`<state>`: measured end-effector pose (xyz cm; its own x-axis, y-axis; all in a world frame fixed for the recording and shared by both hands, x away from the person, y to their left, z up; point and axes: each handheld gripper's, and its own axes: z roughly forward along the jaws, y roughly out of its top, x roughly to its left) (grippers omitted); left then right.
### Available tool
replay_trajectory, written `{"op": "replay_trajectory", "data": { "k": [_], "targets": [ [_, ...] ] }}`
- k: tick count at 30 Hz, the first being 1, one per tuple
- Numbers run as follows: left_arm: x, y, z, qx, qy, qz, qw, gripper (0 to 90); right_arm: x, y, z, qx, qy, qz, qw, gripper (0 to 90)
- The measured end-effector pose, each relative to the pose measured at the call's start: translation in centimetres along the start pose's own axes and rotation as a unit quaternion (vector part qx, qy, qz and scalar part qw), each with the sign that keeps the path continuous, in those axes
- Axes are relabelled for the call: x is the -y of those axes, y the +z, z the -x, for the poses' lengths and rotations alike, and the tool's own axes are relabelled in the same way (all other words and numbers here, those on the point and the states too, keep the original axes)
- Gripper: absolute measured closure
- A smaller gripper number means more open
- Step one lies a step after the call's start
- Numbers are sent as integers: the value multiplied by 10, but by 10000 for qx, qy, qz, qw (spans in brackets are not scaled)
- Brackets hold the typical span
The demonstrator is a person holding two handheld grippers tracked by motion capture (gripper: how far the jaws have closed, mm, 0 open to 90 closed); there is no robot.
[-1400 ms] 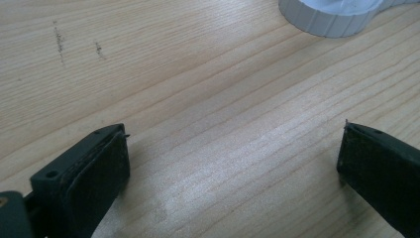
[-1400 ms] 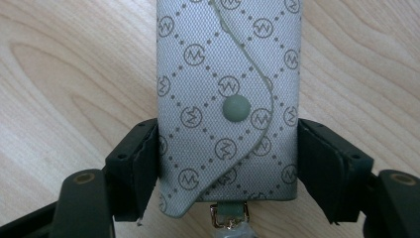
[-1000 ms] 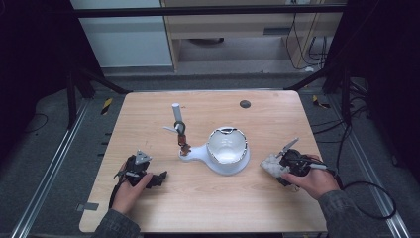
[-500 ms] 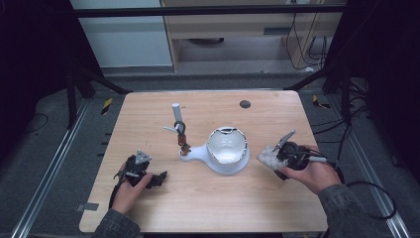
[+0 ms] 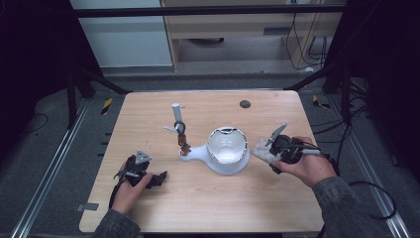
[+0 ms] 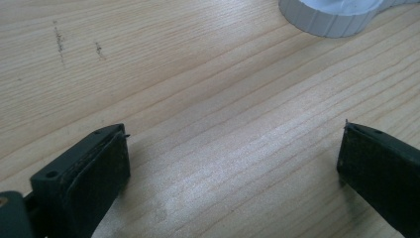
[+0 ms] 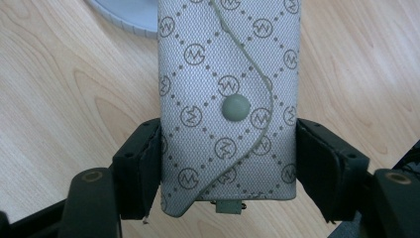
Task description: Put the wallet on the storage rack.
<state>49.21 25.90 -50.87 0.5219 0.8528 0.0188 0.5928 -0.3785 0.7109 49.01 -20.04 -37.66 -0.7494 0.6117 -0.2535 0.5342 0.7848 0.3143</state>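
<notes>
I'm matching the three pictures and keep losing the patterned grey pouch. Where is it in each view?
High view: grey patterned pouch right of centre, in the right gripper, beside the white stand base.
Right gripper view: pouch fills the centre, clamped between the jaws.
Left gripper view: not in it.
Shared landmark: the white ribbed base.

A wooden table point(image 5: 208, 208) holds 1 white ring-shaped stand point(image 5: 227, 148) and 1 small dark disc point(image 5: 244, 104). There are 2 handheld grippers, left point(image 5: 161, 176) and right point(image 5: 261, 151), and 1 grey patterned pouch point(image 7: 229, 99).
</notes>
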Motion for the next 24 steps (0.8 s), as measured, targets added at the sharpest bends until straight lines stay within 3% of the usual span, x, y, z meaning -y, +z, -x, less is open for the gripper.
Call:
{"op": "replay_trajectory", "data": {
  "k": [24],
  "targets": [
    [0, 0, 0, -1, 1, 2, 10000, 0, -26, -20, -7, 125, -343, 39, 9993, 310]
  ]
}}
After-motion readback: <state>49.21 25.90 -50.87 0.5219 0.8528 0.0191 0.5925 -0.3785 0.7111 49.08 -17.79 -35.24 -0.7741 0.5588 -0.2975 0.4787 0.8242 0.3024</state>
